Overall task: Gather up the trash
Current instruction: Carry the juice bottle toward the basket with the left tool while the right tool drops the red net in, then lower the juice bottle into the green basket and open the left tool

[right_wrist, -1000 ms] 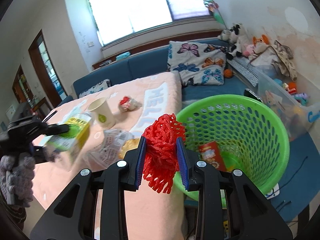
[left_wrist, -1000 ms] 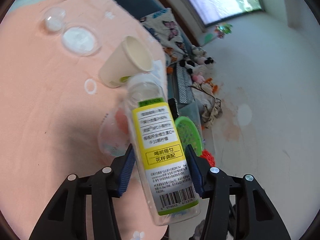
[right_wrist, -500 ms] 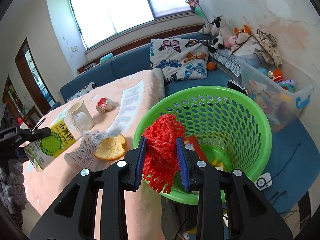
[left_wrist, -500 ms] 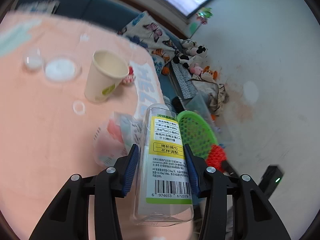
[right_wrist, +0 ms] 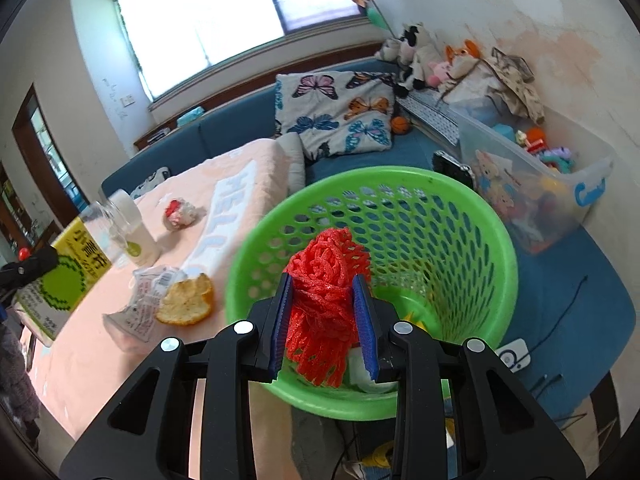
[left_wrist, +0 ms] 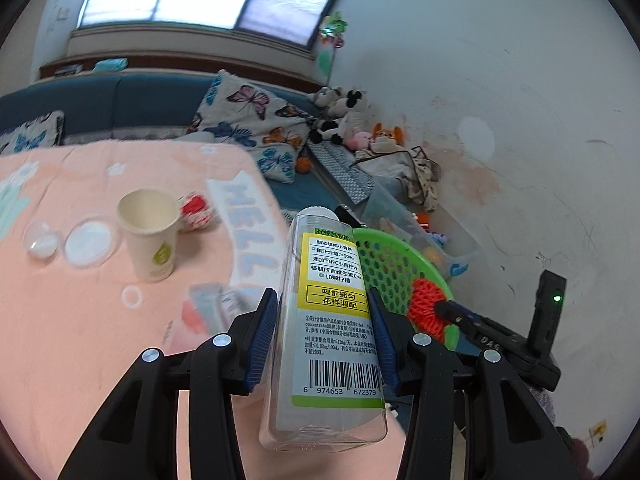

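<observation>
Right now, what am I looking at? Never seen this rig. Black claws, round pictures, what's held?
No robot here: a person carries a hand-held gripper in each hand, each with a fisheye camera looking along its two fingers, hence the round pictures.

The left view shows the left hand-held gripper clamped on a clear plastic bottle with a yellow label, above the peach-coloured blanket. On the blanket stand a paper cup, a crumpled red-and-white wrapper and two clear lids.

The right view shows the right hand-held gripper clamped on a red foam net, over the green basket. Beside the basket lie an orange peel and a plastic wrapper.
</observation>
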### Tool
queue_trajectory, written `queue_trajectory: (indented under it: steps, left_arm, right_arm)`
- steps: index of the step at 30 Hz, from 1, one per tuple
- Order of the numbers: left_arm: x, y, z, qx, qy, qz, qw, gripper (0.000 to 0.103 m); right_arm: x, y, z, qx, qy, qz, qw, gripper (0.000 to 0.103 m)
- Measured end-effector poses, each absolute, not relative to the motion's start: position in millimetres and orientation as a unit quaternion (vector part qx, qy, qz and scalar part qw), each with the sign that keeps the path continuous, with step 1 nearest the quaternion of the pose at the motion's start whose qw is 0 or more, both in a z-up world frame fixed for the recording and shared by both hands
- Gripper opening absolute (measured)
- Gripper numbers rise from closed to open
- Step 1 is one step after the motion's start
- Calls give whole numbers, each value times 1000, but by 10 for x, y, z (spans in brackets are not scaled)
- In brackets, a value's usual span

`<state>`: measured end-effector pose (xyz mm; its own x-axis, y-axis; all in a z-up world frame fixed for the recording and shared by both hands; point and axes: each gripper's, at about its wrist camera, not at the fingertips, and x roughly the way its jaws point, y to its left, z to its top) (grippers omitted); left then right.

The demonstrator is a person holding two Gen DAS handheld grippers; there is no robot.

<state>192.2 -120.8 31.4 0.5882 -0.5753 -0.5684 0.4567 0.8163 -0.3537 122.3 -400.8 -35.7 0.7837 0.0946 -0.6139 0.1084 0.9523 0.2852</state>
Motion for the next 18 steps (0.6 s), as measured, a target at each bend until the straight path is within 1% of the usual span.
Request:
queue_trajectory:
  steps: [8,10,12,18]
  left_arm:
    - [2042,-1658,448,-55,338,-320,883,44]
    - [2071,-1752,463,-50,335,-327,882,44]
    - [2086,-1875,472,-41,333,-333,881,44]
    - [2137,-2167,447,-24,335,-349,875,44]
  right_arm:
    - [1316,-4215,-502,174,343,-20,923,36]
    - [1324,-4256,-515,177,344,-22,922,39]
    - [1316,-4288,-517,180,343,-23,922,49]
    - [1205,-4415,-506,188,336,-32,922,50]
